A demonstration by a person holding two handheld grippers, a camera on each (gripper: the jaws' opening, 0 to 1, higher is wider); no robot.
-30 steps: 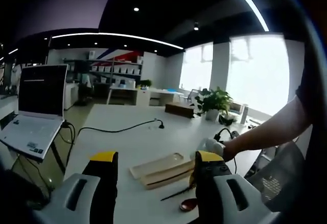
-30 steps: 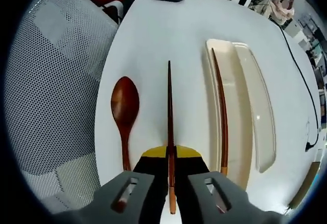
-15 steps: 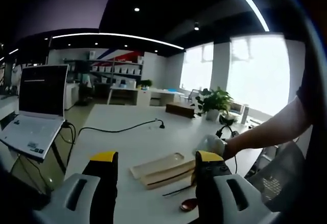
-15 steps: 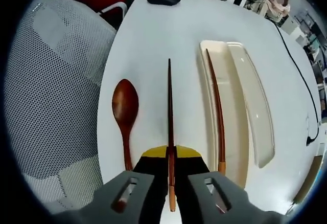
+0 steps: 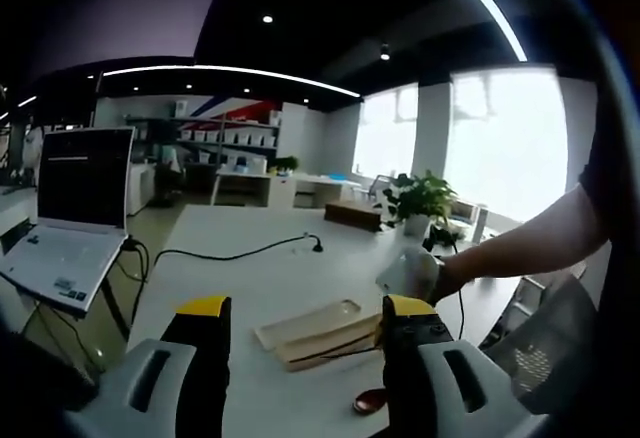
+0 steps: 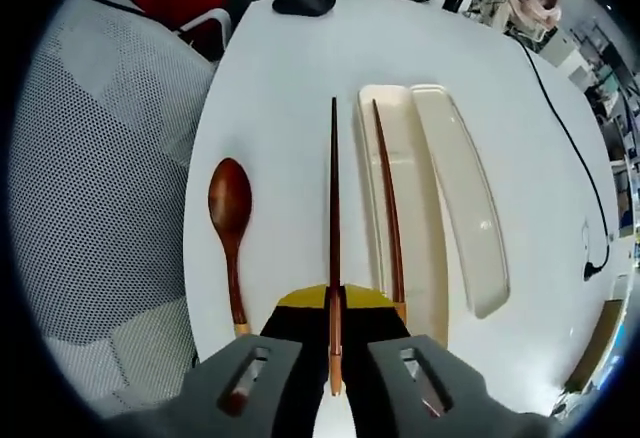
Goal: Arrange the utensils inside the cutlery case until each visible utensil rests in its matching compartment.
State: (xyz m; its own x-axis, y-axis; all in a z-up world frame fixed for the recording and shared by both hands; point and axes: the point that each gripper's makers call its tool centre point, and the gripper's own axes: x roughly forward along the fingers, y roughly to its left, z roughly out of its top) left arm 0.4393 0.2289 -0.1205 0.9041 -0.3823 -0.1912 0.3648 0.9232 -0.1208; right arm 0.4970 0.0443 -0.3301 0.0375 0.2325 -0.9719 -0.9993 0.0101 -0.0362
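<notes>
A: Right gripper pinches a slender dark wooden chopstick above the white table; left gripper hangs spread, empty.

B: Its twin lies in the cream two-trough cutlery case; brown wooden spoon waits outside. Next, shift right and lower it.

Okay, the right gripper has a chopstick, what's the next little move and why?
Probably shift the right gripper sideways toward the cutlery case and lower the chopstick in beside the other chopstick. One already lies in the near compartment, while the held one hangs over bare table just beside the case.
</notes>
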